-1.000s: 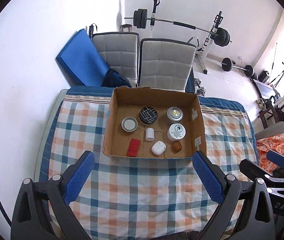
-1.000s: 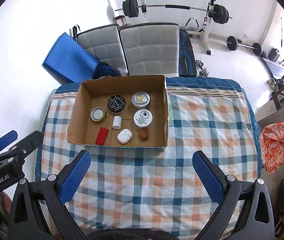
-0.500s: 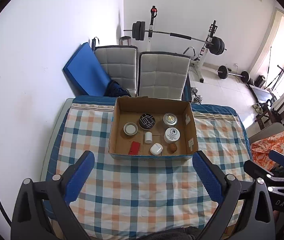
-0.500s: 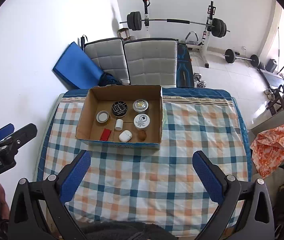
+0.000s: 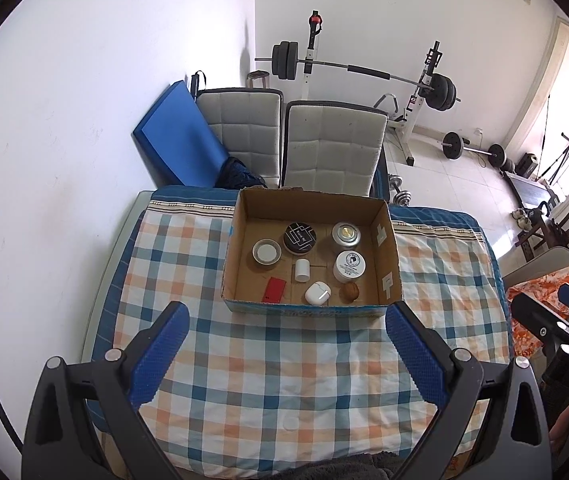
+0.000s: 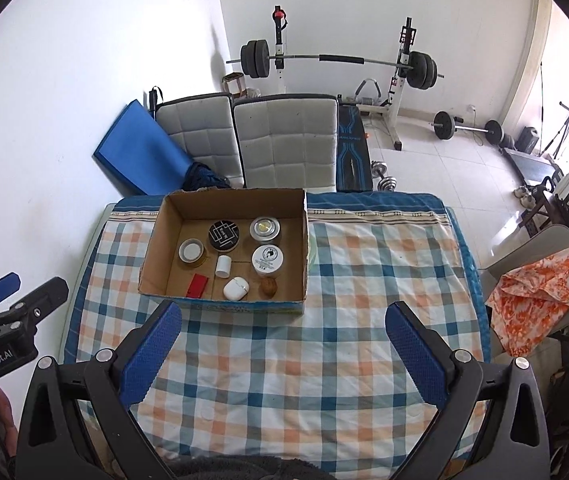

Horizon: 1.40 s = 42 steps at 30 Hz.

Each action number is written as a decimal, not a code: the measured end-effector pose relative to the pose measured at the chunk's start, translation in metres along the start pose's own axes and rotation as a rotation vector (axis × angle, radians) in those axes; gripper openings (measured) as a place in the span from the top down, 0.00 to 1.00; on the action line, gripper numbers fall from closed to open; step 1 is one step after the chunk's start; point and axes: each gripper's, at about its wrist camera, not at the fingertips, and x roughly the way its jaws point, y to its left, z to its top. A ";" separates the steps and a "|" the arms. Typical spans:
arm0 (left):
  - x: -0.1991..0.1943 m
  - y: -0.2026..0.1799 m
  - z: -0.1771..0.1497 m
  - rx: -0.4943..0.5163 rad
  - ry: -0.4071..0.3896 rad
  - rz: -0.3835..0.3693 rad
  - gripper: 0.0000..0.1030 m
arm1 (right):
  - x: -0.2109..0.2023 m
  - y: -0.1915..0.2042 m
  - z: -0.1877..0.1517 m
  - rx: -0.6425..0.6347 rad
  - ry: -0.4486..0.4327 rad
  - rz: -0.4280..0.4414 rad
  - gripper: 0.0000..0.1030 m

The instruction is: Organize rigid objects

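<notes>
An open cardboard box [image 5: 388,276] [image 6: 152,268] stands on the checked tablecloth at the table's far side. Inside lie a black round tin [image 5: 299,237] [image 6: 223,233], a silver tin [image 5: 346,234] [image 6: 264,229], a white labelled jar [image 5: 350,265] [image 6: 267,259], a tape roll [image 5: 266,254] [image 6: 191,251], a small white cylinder [image 5: 301,270] [image 6: 223,265], a red flat piece [image 5: 274,290] [image 6: 197,285], a white earbud case [image 5: 317,293] [image 6: 235,288] and a brown nut [image 5: 351,292] [image 6: 268,287]. My left gripper [image 5: 284,354] and right gripper [image 6: 284,354] hang high above the near side of the table, both open, holding nothing.
Two grey padded chairs [image 5: 332,144] and a blue mat [image 5: 180,144] stand behind the table. A barbell rack [image 6: 336,60] and weights fill the far floor. An orange patterned cloth [image 6: 540,300] lies on a chair at the right. White wall runs along the left.
Both grippers have risen and drawn back from the table; the box looks smaller and more of the room shows. The objects in the box have not moved.
</notes>
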 end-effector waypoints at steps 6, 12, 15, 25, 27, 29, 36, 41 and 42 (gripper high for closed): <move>-0.001 -0.001 -0.002 0.000 -0.009 0.000 0.02 | -0.006 0.003 0.000 -0.008 -0.020 -0.006 0.00; -0.003 -0.001 -0.003 -0.006 -0.013 -0.002 0.02 | -0.012 0.004 0.000 -0.003 -0.041 -0.015 0.00; -0.004 -0.002 -0.003 -0.007 -0.016 -0.004 0.02 | -0.012 0.003 0.000 0.002 -0.045 -0.016 0.00; -0.011 -0.005 0.000 -0.002 -0.026 -0.010 0.02 | -0.014 0.000 0.000 0.015 -0.052 -0.028 0.00; -0.012 -0.005 0.000 0.001 -0.027 -0.011 0.02 | -0.015 0.000 0.000 0.021 -0.050 -0.027 0.00; -0.012 -0.006 0.001 0.002 -0.029 -0.009 0.02 | -0.016 -0.001 0.001 0.021 -0.054 -0.031 0.00; -0.013 -0.010 0.005 0.009 -0.030 -0.015 0.02 | -0.017 0.000 0.002 0.027 -0.059 -0.040 0.00; -0.012 -0.011 0.006 0.017 -0.027 -0.019 0.02 | -0.017 0.000 0.003 0.027 -0.058 -0.039 0.00; -0.013 -0.011 0.007 0.016 -0.027 -0.021 0.02 | -0.017 0.000 0.003 0.029 -0.058 -0.041 0.00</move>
